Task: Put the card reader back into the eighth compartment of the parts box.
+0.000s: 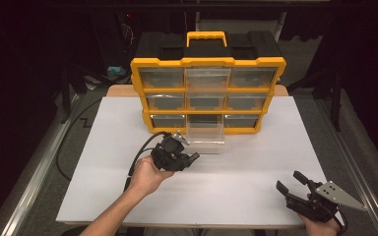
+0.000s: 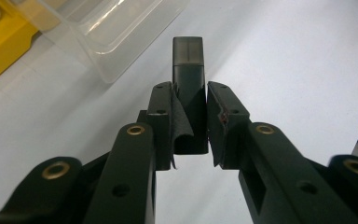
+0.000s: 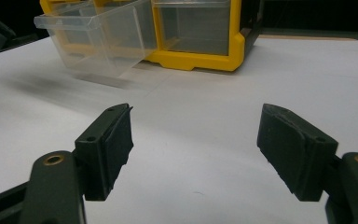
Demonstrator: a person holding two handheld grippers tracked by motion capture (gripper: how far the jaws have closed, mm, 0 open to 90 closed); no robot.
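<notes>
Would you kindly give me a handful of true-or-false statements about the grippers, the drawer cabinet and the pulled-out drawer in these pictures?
1. The left gripper is shut on a small dark block. True.
2. The right gripper holds a clear drawer. False: its jaws stand wide apart with nothing between them, above the white table top.
3. The yellow drawer cabinet stands upright at the far side of the table. True.
4. All the cabinet's drawers are pushed fully in. False: the clear drawer in the middle of the bottom row is pulled out toward the person.
5. The right gripper is closer to the cabinet than the left one. False: in the high view it sits near the table's near edge, while the left is just in front of the pulled-out drawer.
</notes>
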